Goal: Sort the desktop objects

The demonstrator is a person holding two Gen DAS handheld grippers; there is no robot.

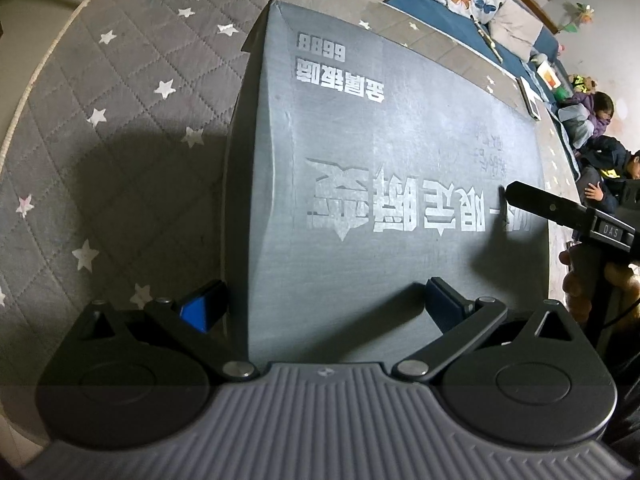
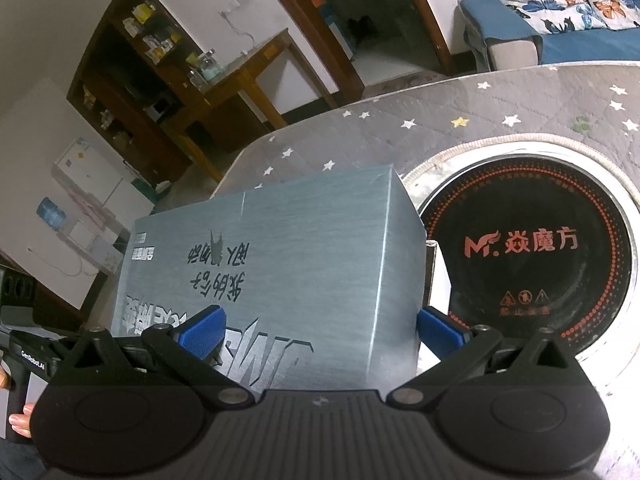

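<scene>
A large grey box (image 1: 384,184) with white Chinese lettering lies on the star-patterned quilted table cover. My left gripper (image 1: 324,304) is open wide, its fingers straddling the box's near end, one pad at the left side edge and one over the top face. In the right wrist view the same box (image 2: 304,256) stands close ahead. My right gripper (image 2: 320,332) is open, its blue pads either side of the box's near corner. The right gripper's finger (image 1: 560,208) also shows in the left wrist view at the box's right edge.
A round black induction cooktop (image 2: 532,248) is set into the table right of the box. The quilted cover (image 1: 120,128) spreads to the left. A blue sofa with butterfly cushions (image 2: 560,4) stands beyond the table. Two children (image 1: 600,152) sit at far right.
</scene>
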